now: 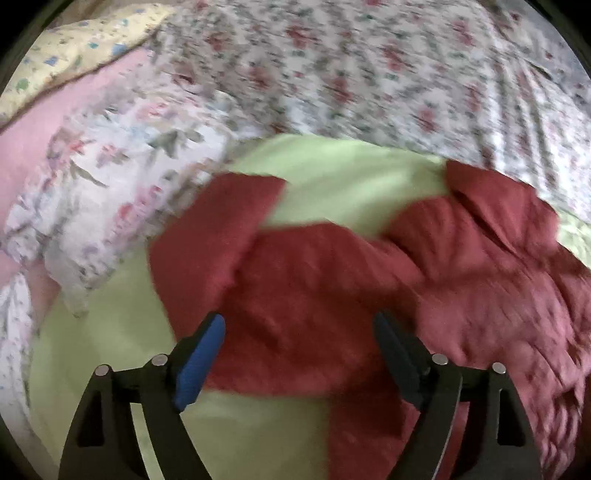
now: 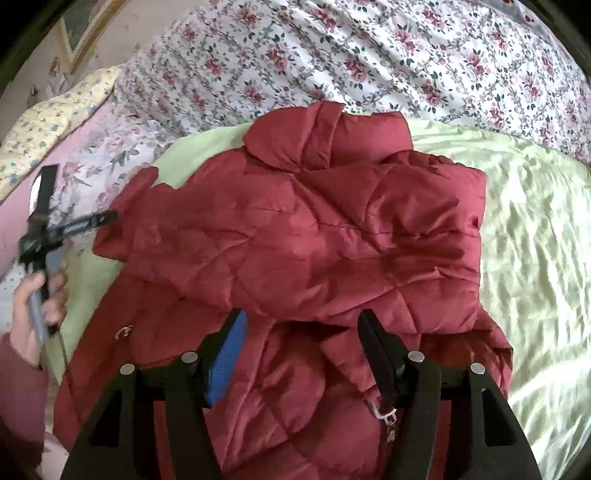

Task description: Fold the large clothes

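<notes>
A dark red quilted jacket (image 2: 295,229) lies on a pale green sheet (image 2: 517,221), its collar (image 2: 314,136) at the far end and its sides folded in over the body. The right gripper (image 2: 303,319) hovers over the jacket's near part, open, with nothing between its fingers. A zip pull (image 2: 384,413) shows beside its right finger. In the left wrist view the jacket (image 1: 332,295) is blurred, and the left gripper (image 1: 295,326) stands wide open above it, holding nothing. From the right wrist view, the left gripper (image 2: 81,192) is at the jacket's left edge, held by a hand (image 2: 33,306).
The green sheet rests on a bed with a rose-print cover (image 2: 332,55). A second floral cloth (image 1: 122,166), a pink fabric (image 1: 44,122) and a yellow patterned pillow (image 2: 48,122) lie to the left. A wall with a framed picture (image 2: 81,29) is at top left.
</notes>
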A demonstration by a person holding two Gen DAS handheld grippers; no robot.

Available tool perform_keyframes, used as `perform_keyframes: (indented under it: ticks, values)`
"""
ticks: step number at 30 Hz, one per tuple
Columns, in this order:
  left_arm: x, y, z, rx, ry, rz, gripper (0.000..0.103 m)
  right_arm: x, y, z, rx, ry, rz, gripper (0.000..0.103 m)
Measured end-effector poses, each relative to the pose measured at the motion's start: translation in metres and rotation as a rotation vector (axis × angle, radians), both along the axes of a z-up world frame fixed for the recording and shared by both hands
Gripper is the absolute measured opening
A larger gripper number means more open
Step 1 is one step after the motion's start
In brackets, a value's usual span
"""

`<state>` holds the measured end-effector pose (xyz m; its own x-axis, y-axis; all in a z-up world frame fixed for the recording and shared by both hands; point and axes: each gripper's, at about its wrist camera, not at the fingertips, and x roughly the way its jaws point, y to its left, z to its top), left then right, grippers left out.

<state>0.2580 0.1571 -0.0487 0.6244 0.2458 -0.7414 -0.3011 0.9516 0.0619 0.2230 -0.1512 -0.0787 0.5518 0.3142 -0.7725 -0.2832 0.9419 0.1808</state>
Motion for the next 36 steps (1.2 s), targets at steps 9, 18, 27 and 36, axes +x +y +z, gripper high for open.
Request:
perform_keyframes:
  ticks: [9,18,27,36]
  values:
    - [0.081,0.058,-0.042,0.044,0.162,0.140,0.085,-0.020,-0.005,0.020,0.056,-0.020,0.003,0.064]
    - [0.087,0.081,-0.035,-0.122,0.093,0.154,0.014,-0.027,-0.013,0.022,0.074,-0.019,-0.009,0.064]
    - [0.021,0.045,0.008,-0.296,-0.128,0.026,0.012,-0.022,-0.016,0.010,0.088,0.009,-0.020,0.064]
    - [-0.025,-0.014,0.026,-0.421,-0.204,-0.132,0.012,-0.023,-0.022,0.008,0.080,0.015,-0.037,0.064]
